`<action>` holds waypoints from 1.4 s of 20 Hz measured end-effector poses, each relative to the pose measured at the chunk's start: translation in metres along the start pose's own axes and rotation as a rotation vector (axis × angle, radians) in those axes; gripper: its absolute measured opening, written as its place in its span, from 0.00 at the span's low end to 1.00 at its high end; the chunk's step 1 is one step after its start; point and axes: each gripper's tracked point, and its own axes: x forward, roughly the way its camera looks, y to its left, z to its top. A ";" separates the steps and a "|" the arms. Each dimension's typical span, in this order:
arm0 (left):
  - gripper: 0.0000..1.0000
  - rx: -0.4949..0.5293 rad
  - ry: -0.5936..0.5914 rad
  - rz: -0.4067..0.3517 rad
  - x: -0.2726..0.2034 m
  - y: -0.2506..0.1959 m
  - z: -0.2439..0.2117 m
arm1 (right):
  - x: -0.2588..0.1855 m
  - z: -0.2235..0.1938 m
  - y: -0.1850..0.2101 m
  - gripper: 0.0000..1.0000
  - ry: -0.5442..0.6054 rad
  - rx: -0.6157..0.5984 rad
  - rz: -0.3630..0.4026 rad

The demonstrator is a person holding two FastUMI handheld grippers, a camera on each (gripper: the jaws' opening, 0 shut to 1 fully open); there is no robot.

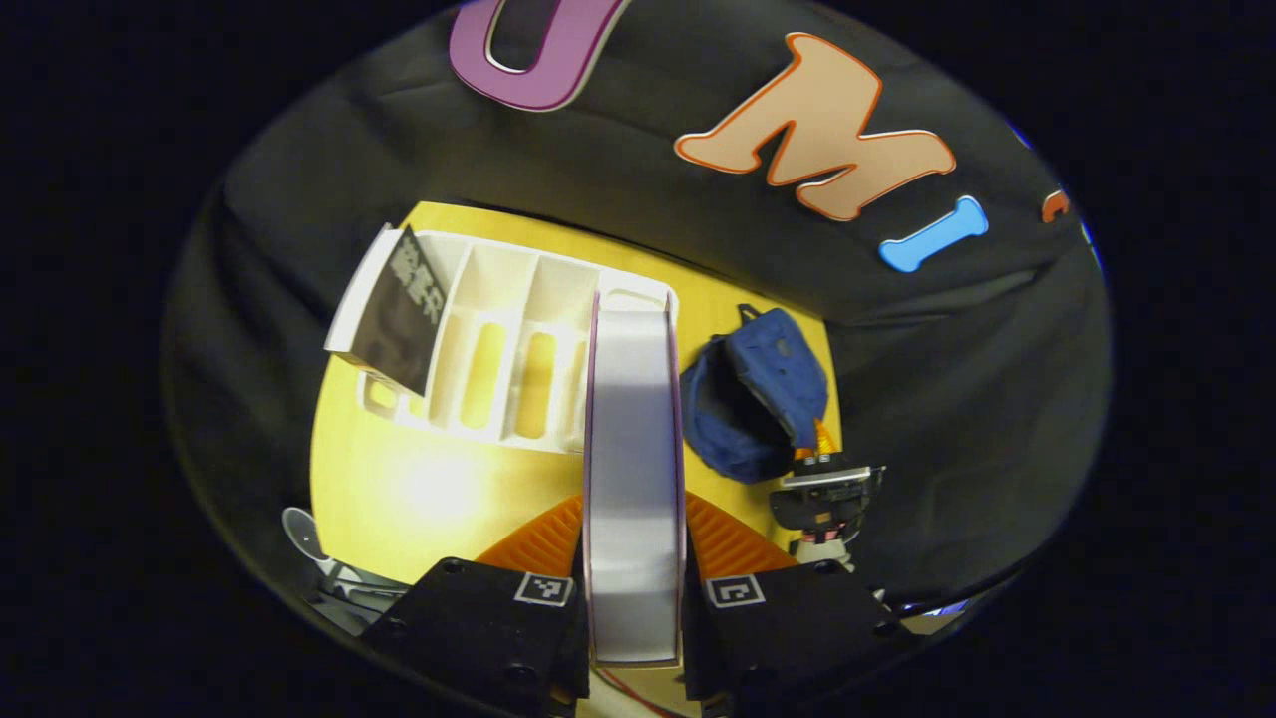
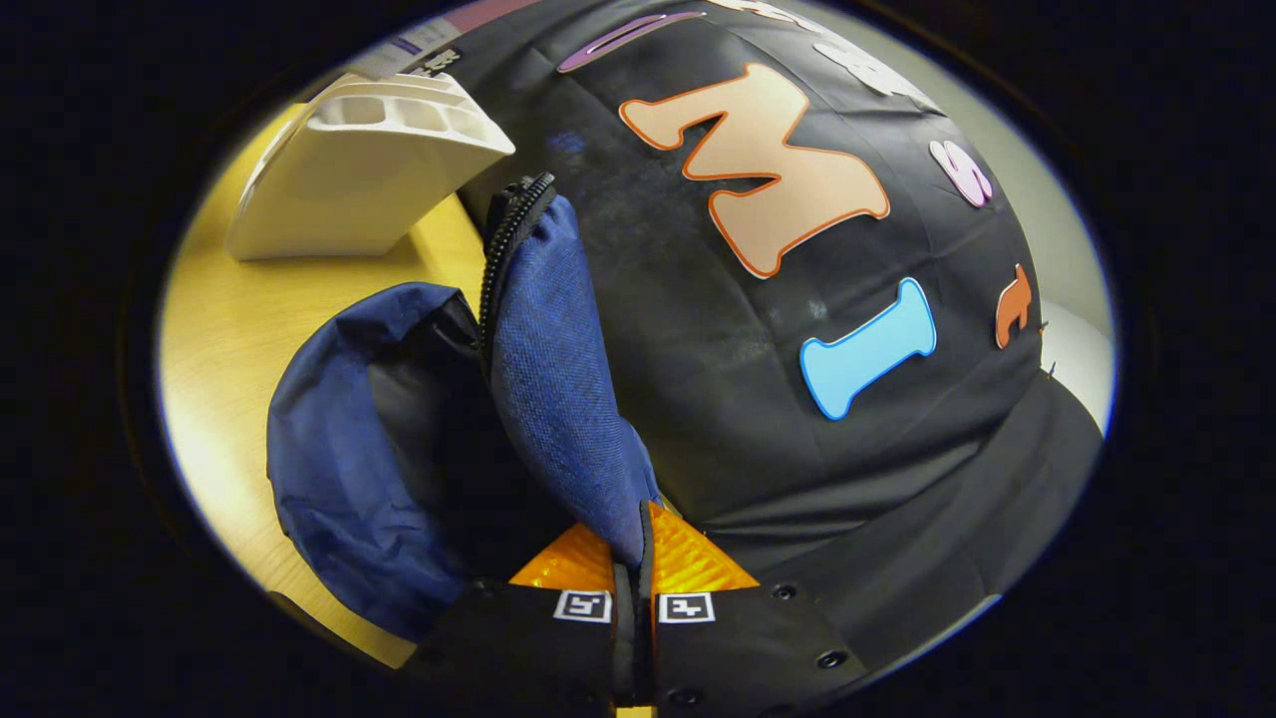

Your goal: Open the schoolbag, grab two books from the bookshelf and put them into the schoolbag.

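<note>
A white book is clamped edge-on in the left gripper, long axis pointing forward. The schoolbag lies ahead-right, flap pinched open by the right gripper.

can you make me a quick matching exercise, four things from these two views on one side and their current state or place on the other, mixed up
Things:
1. white-spined book
2. schoolbag flap
3. dark-covered book
4. white bookshelf

States:
A. leaning in the bookshelf's end slot
B. held up by the right hand-held gripper
C. clamped in the left hand-held gripper
D. standing on the yellow table

Pairs: 1-C, 2-B, 3-A, 4-D
</note>
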 end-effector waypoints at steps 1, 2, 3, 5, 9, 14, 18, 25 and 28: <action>0.34 -0.005 0.007 -0.011 0.007 -0.002 -0.006 | 0.000 0.001 0.000 0.01 -0.002 -0.001 0.001; 0.33 -0.008 0.014 -0.017 0.016 -0.003 -0.011 | -0.001 0.000 0.000 0.05 -0.005 -0.003 0.003; 0.33 -0.005 0.022 -0.025 0.024 -0.005 -0.016 | -0.001 0.000 0.000 0.03 -0.007 -0.004 0.005; 0.33 -0.023 0.011 -0.073 0.038 -0.019 -0.019 | -0.001 0.000 -0.001 0.01 -0.008 0.005 0.007; 0.33 -0.103 -0.076 -0.206 0.074 -0.054 -0.005 | 0.000 0.000 -0.005 0.03 -0.007 0.051 0.011; 0.33 -0.156 -0.117 -0.271 0.141 -0.071 -0.010 | 0.000 -0.003 -0.014 0.04 -0.003 0.132 0.004; 0.33 -0.220 -0.151 -0.303 0.192 -0.082 -0.012 | 0.000 -0.002 -0.025 0.04 0.003 0.221 -0.007; 0.31 -0.254 -0.311 -0.360 0.257 -0.113 -0.007 | 0.003 -0.002 -0.035 0.01 0.008 0.356 -0.016; 0.35 -0.192 -0.353 -0.311 0.294 -0.123 -0.007 | 0.003 0.000 -0.035 0.01 0.001 0.376 -0.010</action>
